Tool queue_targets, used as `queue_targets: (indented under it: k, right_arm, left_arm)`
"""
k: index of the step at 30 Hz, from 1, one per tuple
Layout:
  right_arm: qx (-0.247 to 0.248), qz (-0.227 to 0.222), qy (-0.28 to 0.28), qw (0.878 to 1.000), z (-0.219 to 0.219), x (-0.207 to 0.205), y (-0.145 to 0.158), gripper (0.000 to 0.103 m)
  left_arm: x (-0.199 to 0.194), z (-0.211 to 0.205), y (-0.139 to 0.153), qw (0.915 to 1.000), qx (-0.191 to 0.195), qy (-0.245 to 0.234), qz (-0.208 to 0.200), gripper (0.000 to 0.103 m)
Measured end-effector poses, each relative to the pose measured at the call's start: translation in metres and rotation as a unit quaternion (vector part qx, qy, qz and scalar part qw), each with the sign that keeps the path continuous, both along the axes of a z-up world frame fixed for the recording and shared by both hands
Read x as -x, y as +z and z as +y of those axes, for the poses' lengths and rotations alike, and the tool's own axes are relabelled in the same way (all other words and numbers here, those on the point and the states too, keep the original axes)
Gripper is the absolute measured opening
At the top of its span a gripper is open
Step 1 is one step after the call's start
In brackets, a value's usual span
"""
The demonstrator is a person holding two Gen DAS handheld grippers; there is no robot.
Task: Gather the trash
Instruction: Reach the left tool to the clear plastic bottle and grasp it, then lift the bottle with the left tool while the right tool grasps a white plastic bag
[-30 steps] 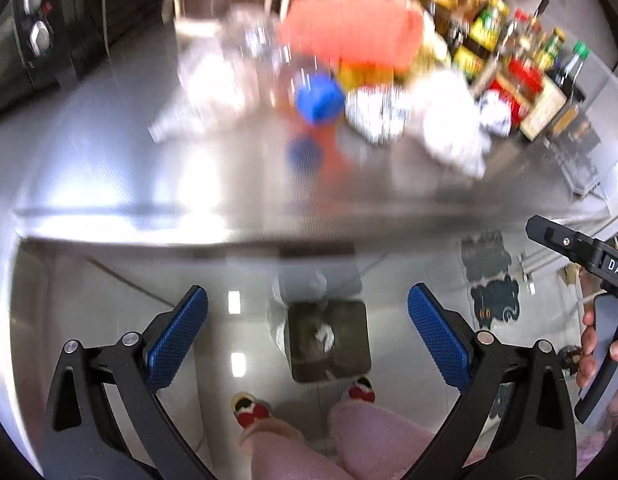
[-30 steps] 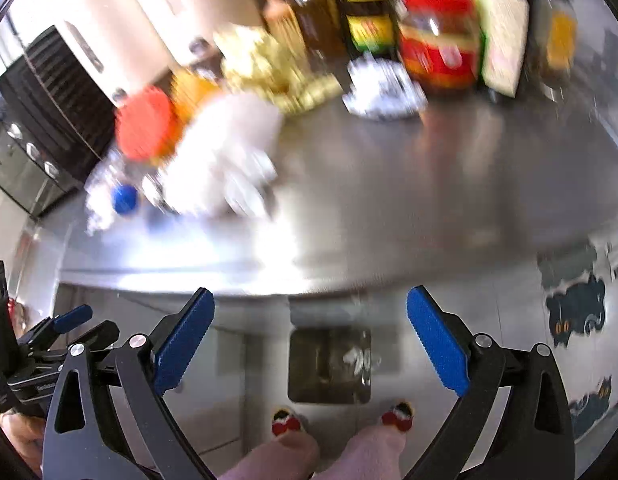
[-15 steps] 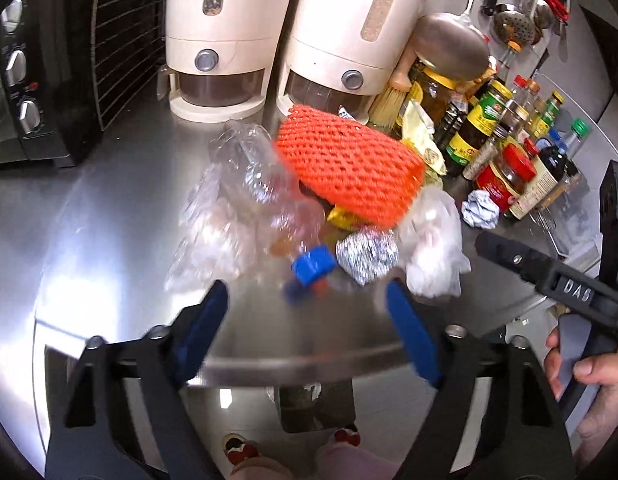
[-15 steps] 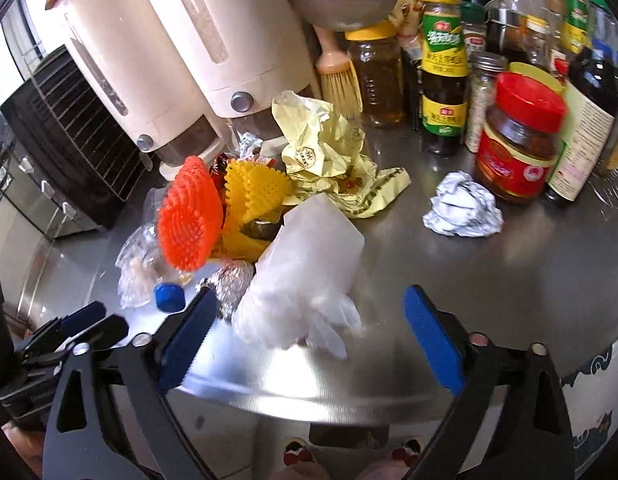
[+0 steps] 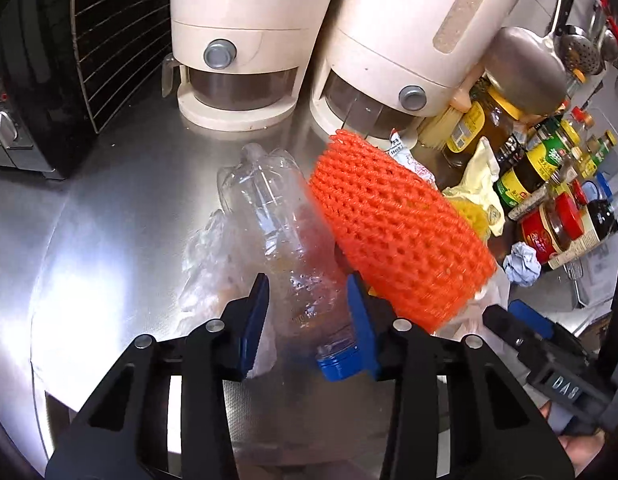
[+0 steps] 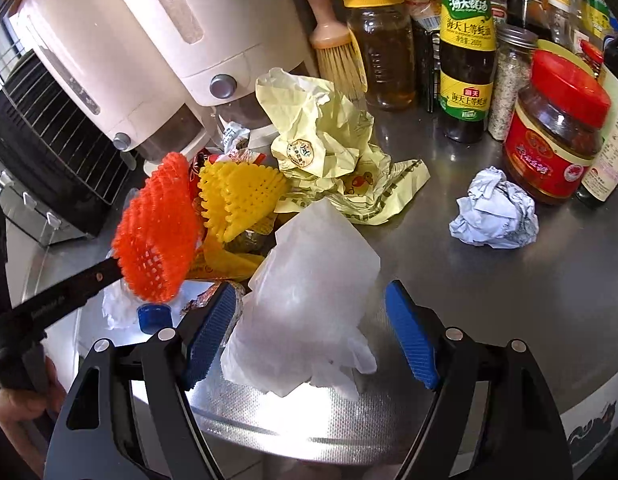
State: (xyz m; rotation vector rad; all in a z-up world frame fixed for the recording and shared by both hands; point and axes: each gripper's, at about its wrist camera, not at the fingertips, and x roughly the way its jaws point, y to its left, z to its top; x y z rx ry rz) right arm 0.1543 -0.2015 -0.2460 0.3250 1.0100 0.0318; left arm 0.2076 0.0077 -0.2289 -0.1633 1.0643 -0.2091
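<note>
The left gripper (image 5: 307, 312) is closing its blue-padded jaws around the neck end of a clear, crumpled plastic bottle with a blue screw cap (image 5: 285, 248), which is lying on the brushed steel counter (image 5: 109, 232). The pads are hugging the bottle's sides, though whether they are already pressing cannot be told. A second ago these jaws were gaping over the floor beyond the counter's edge; they have just been narrowing as the hand came in over the pile.

The right gripper (image 6: 309, 332) is straddling a white, translucent crumpled plastic bag (image 6: 309, 292). Its jaws have just been closing too, but the right-hand pad is standing clear of the bag, so nothing is clenched yet. Both hands, in short, are arriving at their first pickups, and the collecting looks about to begin.

Leaning against the bottle is an orange foam fruit net (image 5: 397, 232); beyond it are lying a yellow foam net (image 6: 241, 196), a crumpled pale-yellow paper wrapper with a round crest (image 6: 325, 140) and a ball of white paper (image 6: 495, 210).

"DAS" is showing on the right gripper's body in the left view. A dark green-labelled sauce bottle (image 6: 465, 52) is bearing Chinese characters, and a red-lidded jar (image 6: 555, 144) a red label too small to read.
</note>
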Motion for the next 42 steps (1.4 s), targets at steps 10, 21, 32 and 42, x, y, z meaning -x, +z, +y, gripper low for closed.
queue_targets:
  k: [10, 21, 32, 42]
  right_arm:
    - [0.015, 0.023, 0.006, 1.0, 0.001, -0.012, -0.013, 0.078]
    - [-0.007, 0.035, 0.008, 0.999, -0.007, -0.007, -0.02, 0.034]
    - [-0.007, 0.004, -0.004, 1.0, -0.017, 0.01, 0.004, 0.032]
    - [0.0, -0.029, 0.008, 1.0, -0.012, 0.043, 0.034, 0.027]
  left_arm:
    - [-0.025, -0.016, -0.016, 0.998, -0.04, 0.002, 0.048, 0.053]
    - [-0.035, -0.026, -0.029, 0.9976, -0.04, -0.021, 0.053, 0.055]
    - [-0.015, -0.019, -0.005, 0.9993, -0.029, -0.018, 0.013, 0.055]
    - [0.035, -0.01, 0.042, 0.9988, -0.033, -0.011, -0.035, 0.055]
